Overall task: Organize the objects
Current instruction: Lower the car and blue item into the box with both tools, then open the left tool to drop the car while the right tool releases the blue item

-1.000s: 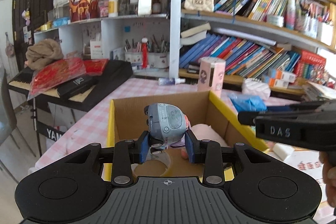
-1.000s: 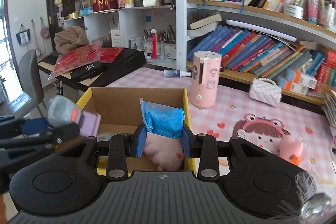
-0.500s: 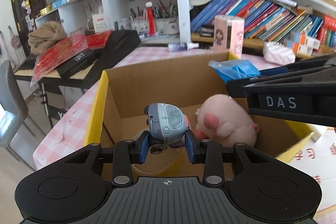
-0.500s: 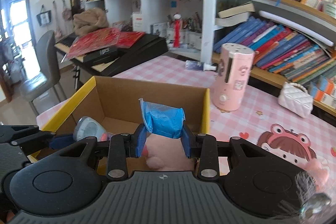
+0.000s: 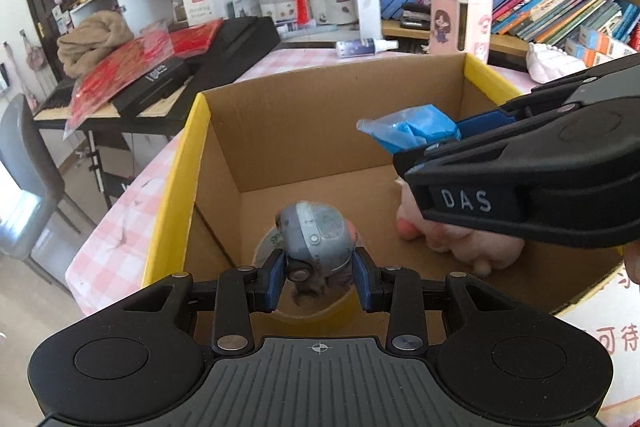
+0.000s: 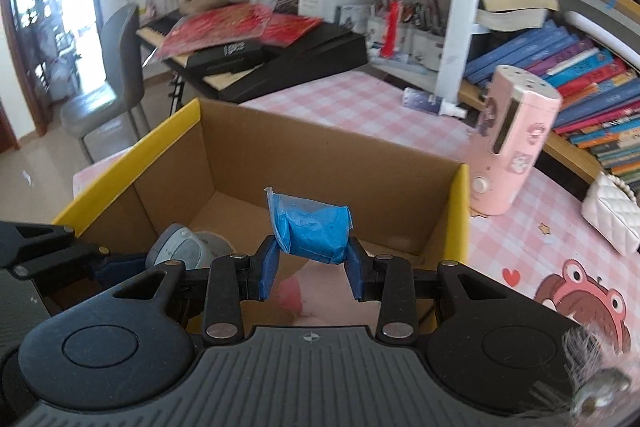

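An open cardboard box [image 5: 304, 131] [image 6: 332, 163] with yellow-edged flaps stands on the pink checked table. My left gripper [image 5: 319, 277] is shut on a small grey helmeted toy [image 5: 316, 239] [image 6: 176, 247] and holds it low inside the box, above a tape roll [image 5: 264, 247] on the floor. Over the box's right side, my right gripper [image 6: 310, 269] [image 5: 436, 141] is shut on a blue plastic packet [image 6: 310, 227] [image 5: 412, 131]. A pink plush pig [image 5: 472, 247] [image 6: 316, 299] lies on the box floor under the right gripper.
A pink cylindrical device [image 6: 508, 147] and a white quilted purse [image 6: 612, 215] stand on the table right of the box. A small spray bottle [image 5: 364, 47] lies behind it. Bookshelves run along the back. A keyboard [image 6: 260, 55] with red packets and a grey chair [image 6: 108, 83] are at left.
Both grippers have dropped and tilted down into the box. The grey toy now sits below the rim near the tape roll. The blue packet has moved over the box's interior.
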`<state>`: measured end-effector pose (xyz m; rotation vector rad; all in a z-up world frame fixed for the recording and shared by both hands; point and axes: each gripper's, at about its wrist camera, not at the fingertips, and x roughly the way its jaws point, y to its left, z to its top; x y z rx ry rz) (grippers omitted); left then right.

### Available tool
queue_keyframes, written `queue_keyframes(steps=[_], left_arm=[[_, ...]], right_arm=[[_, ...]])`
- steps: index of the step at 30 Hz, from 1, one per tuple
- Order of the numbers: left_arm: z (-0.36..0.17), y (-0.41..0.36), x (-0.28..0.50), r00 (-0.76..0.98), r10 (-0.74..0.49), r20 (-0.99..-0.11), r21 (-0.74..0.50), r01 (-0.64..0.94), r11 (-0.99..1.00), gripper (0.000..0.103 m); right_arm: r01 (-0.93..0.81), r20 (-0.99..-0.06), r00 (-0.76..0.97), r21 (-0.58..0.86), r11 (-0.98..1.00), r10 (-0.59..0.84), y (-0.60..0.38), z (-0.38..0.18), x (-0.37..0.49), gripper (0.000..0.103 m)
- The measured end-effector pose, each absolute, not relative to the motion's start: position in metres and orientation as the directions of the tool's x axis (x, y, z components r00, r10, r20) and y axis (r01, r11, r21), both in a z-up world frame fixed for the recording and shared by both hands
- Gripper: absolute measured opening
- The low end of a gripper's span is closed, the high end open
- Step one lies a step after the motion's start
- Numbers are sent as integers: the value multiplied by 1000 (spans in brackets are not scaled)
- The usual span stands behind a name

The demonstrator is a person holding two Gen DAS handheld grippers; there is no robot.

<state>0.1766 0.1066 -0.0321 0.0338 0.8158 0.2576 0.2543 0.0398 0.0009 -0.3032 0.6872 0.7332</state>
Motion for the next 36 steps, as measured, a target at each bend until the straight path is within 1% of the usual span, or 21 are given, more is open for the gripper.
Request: queue_keyframes(steps=[5,8,10,14,17,18,19,20,21,22,23,24,29,33,36], left_arm=[[-33,109,177,656,243,-714,124,-223,967,35],[-31,108,175,663,245,-707,125,-223,967,37],[-29,108,173,673,238,-700,121,-217,969,43],[-26,107,169,686,230,-690,110,-214,971,45],[-23,106,166,699,218,-681,104,-202,974,51],[-22,104,165,704,218,-676,106,-199,974,54],[-21,103,163,709,220,-670,110,-199,974,61],[-19,102,161,715,223,-662,113,-200,973,64],[-18,102,159,723,226,-653,114,-201,973,67],[-17,101,157,729,225,-646,113,-200,973,68],[-16,101,156,732,225,-643,112,-201,973,68],[-15,101,154,735,225,-640,110,-202,973,70],[-9,101,143,757,226,-613,104,-206,973,75],[-2,100,131,782,229,-580,100,-211,972,83],[4,100,121,799,225,-558,92,-210,973,83]], right_arm=[[-716,-700,513,-30,697,497,49,-6,259,33],[-727,-713,502,-42,685,490,53,-6,260,33],[-730,-723,503,-63,680,474,57,-8,260,33],[-736,-737,512,-112,668,441,63,-10,259,33],[-743,-734,523,-144,653,433,66,-12,256,33],[-747,-731,521,-141,650,440,66,-12,256,33],[-749,-728,518,-134,649,449,65,-11,256,33],[-751,-723,517,-125,649,458,64,-10,255,34],[-750,-719,516,-118,651,465,62,-9,255,36],[-747,-713,522,-116,655,468,61,-8,254,39],[-741,-704,532,-120,661,470,59,-7,253,48],[-735,-695,543,-123,667,470,57,-6,251,50],[-697,-672,576,-106,709,465,46,3,244,55],[-654,-642,615,-90,751,458,33,12,230,60],[-609,-609,659,-88,788,441,22,19,216,64]])
